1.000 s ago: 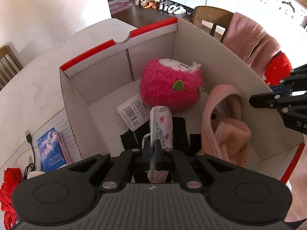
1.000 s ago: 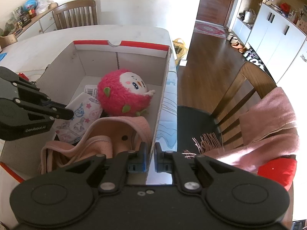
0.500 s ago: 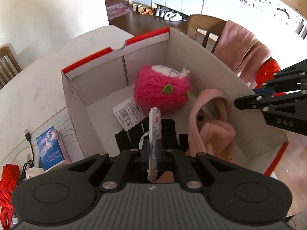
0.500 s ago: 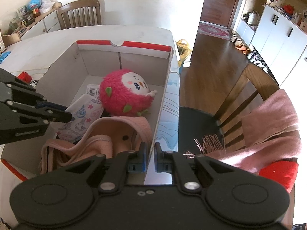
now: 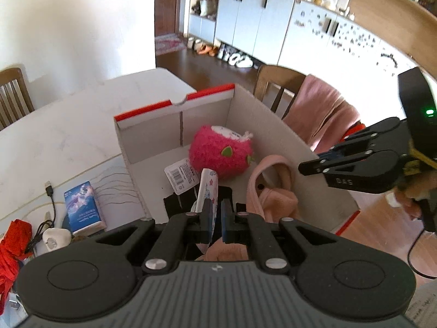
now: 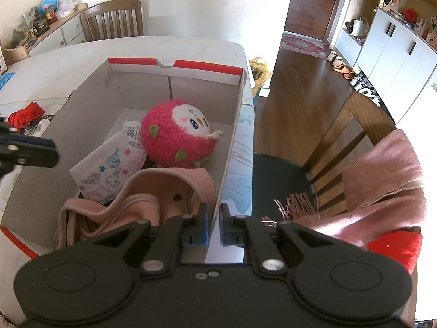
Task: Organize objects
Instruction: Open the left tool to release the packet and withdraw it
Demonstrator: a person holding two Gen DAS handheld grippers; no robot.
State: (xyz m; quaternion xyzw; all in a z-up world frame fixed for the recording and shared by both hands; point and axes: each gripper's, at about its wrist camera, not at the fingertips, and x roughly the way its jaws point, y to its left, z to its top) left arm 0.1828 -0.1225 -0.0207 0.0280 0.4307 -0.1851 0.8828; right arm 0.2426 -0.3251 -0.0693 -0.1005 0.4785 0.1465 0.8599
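Over table [image 5: 68, 136], left gripper [image 5: 215, 213] tilted down

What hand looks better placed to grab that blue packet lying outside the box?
Left. The left gripper is shut on nothing, on the blue packet's side; the right gripper clamps the box wall opposite.

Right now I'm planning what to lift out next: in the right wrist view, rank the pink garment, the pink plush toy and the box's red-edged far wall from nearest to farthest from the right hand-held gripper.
1. Pink garment: just left of the right hand-held gripper, near end of the cardboard box.
2. Pink plush toy: mid-box, beyond the garment.
3. Red-edged far wall: the box's far end.
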